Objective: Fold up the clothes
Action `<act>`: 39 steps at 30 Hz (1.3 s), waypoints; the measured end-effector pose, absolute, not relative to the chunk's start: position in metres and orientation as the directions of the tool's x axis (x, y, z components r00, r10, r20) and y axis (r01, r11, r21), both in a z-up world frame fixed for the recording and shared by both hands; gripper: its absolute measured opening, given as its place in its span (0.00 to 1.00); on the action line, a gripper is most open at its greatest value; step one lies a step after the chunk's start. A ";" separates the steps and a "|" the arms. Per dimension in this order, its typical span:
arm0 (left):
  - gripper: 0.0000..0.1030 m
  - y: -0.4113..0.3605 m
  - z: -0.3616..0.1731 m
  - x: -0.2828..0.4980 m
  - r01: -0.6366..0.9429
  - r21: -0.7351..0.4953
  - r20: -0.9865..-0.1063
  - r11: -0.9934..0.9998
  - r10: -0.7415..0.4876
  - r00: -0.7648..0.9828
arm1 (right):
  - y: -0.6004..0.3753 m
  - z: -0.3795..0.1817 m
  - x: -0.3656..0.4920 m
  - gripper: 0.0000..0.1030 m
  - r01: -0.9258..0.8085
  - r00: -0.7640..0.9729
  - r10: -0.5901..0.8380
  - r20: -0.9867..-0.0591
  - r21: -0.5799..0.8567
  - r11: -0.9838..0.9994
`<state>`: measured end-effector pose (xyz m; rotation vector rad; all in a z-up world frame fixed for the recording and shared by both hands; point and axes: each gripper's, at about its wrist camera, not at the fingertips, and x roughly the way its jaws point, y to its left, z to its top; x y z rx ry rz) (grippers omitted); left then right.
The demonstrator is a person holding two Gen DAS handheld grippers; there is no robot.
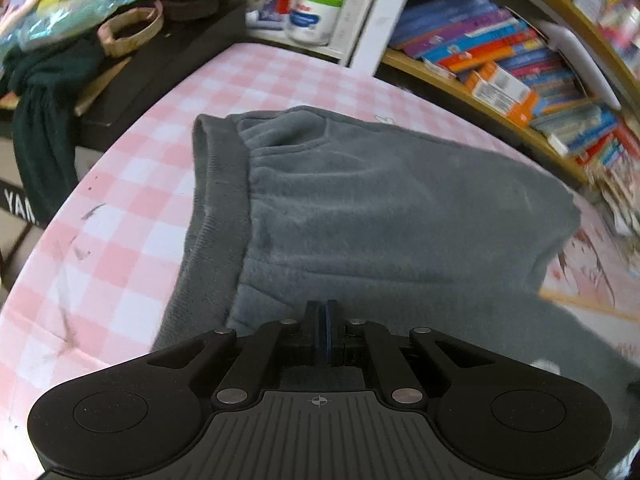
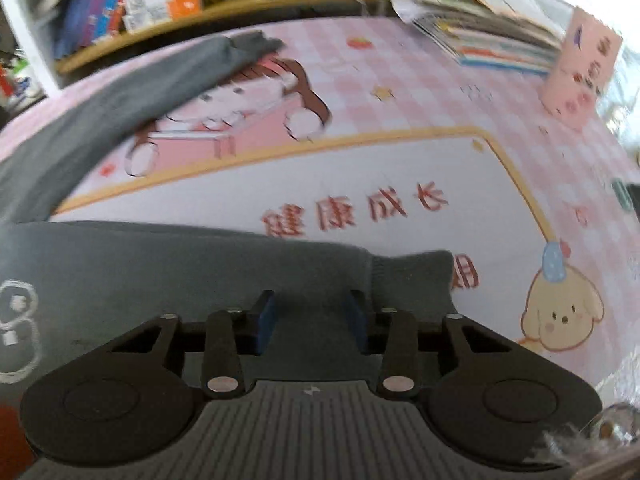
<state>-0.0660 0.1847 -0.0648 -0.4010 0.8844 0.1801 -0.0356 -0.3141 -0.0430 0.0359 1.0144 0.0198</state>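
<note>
Left gripper [image 1: 326, 308]: fingers pressed together, blue pads meeting with no gap; it sits low over the near edge of the grey fabric, and whether any cloth is pinched between the pads cannot be told
Right gripper [image 2: 311, 316]: fingers spread apart, blue pads [image 2: 266, 322] on either side of a strip of grey fabric, not closed on it
Trousers [image 1: 360, 208]: grey fleece, lying flat on the table; in the left view the ribbed waistband [image 1: 216, 184] runs down the left side, gathered fabric beside it
Leg [image 2: 160, 264]: in the right view one grey leg lies across the near part of the table under the right gripper, ending in a ribbed cuff [image 2: 412, 280] to the right of the fingers; a white outline drawing shows on the fabric at far left
Second leg [image 2: 120, 100]: stretches away toward the far left edge, apart from the near one
Table cover [image 1: 120, 208]: pink and white checks, with a cartoon girl [image 2: 248, 96], a puppy [image 2: 560, 312] and red characters printed on it
Pink box [image 2: 580, 68]: upright at the far right of the table
Books [image 1: 500, 64]: on a shelf behind the table; a loose stack of papers [image 2: 480, 28] lies on the far edge
</note>
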 end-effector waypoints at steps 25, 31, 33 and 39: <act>0.05 0.220 -0.065 0.051 -0.354 -0.116 -0.780 0.928 0.136 0.611 | -0.271 -0.052 0.076 0.43 -0.125 0.592 0.073 -0.803 -0.002 0.992; 0.05 0.217 -0.063 0.041 -0.374 -0.112 -0.772 0.921 0.156 0.617 | -0.273 -0.054 0.072 0.45 -0.147 0.606 0.099 -0.789 0.011 0.989; 0.05 0.214 -0.059 0.031 -0.392 -0.107 -0.768 0.914 0.175 0.617 | -0.274 -0.052 0.069 0.46 -0.149 0.610 0.110 -0.785 0.022 0.989; 0.18 0.191 -0.041 -0.031 -0.375 -0.175 -0.724 0.910 0.139 0.676 | -0.279 -0.036 0.025 0.52 -0.105 0.650 0.141 -0.746 0.095 0.990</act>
